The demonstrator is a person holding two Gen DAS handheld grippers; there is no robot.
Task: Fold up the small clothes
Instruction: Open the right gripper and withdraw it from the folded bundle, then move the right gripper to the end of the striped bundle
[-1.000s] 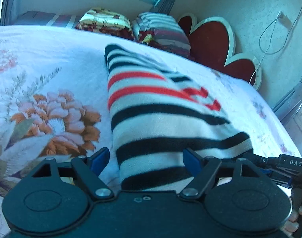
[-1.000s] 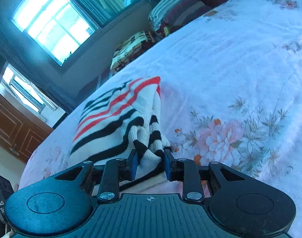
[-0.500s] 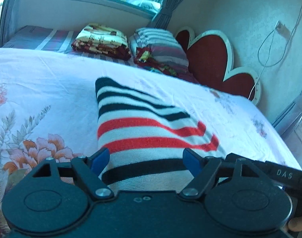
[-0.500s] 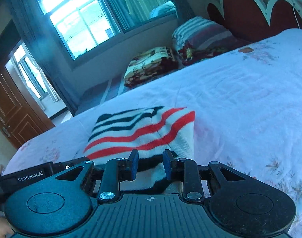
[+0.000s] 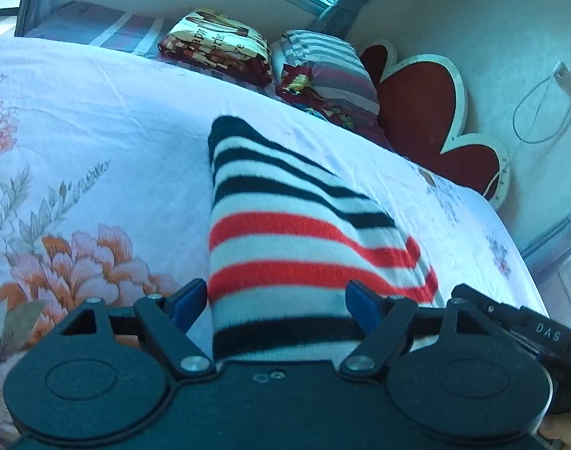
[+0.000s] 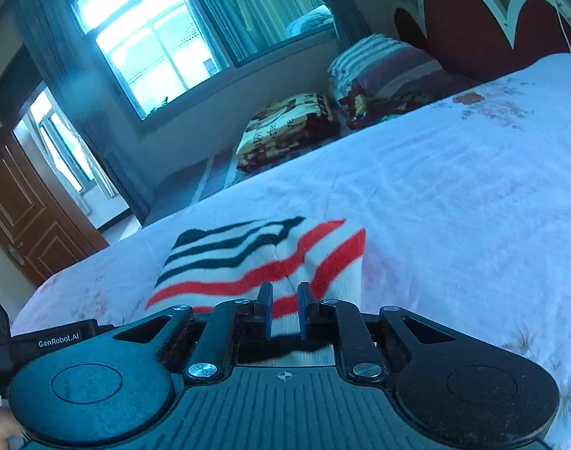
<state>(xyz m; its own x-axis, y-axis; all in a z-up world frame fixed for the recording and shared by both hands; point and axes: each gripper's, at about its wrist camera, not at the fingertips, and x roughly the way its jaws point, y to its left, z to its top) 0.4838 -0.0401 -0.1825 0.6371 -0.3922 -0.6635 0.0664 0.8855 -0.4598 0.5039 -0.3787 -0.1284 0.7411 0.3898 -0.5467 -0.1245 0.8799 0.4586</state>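
A small knit garment with white, black and red stripes lies folded on the floral bedsheet. My left gripper is open, its blue pads wide apart on either side of the garment's near end. My right gripper is shut on the garment's near edge, with striped fabric pinched between its narrow pads. The right gripper's body shows at the lower right of the left wrist view.
Folded blankets and a striped pillow lie at the far side of the bed. A red heart-shaped headboard stands to the right. A window and a wooden door are behind.
Both grippers have moved forward over the garment, folding its near end onto the rest. The black-striped bottom part is now under the grippers, and the right gripper stays shut on the fabric.
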